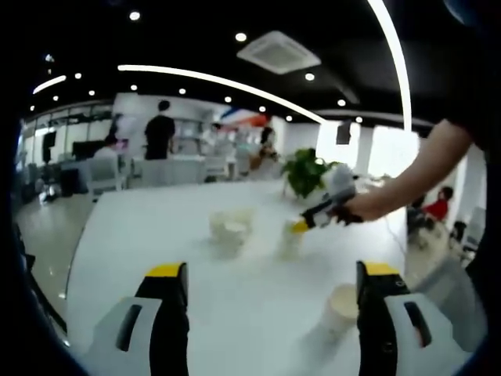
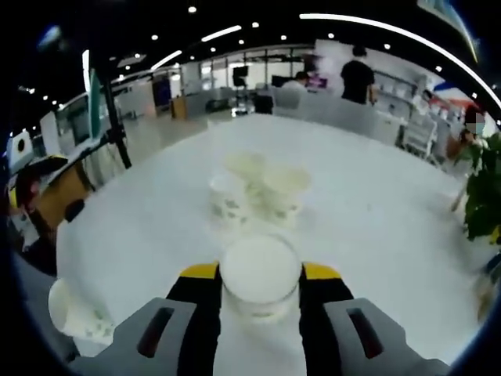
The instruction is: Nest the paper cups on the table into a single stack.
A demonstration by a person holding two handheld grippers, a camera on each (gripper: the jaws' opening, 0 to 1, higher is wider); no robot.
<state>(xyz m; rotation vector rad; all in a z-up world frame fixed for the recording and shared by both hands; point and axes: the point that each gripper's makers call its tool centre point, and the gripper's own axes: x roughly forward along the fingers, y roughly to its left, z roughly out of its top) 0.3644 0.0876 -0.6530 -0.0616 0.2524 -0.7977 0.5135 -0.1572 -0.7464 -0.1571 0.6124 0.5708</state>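
Right tool [image 2: 260,291] is closed on a paper cup [image 2: 260,282], held upright for nesting; three loose cups [image 2: 258,190] stand just ahead on the counter [image 2: 376,219]. Left tool [image 1: 272,301] hangs wide open and empty, a lone cup [image 1: 341,307] beside its right jaw.

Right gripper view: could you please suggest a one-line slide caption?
Right gripper clasps a paper cup before three more cups on the white table.

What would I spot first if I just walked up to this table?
Probably the paper cup squeezed between the right gripper's yellow-tipped fingers. Just beyond it, three more cups huddle on the white table, and another cup lies tipped over near the table's edge.
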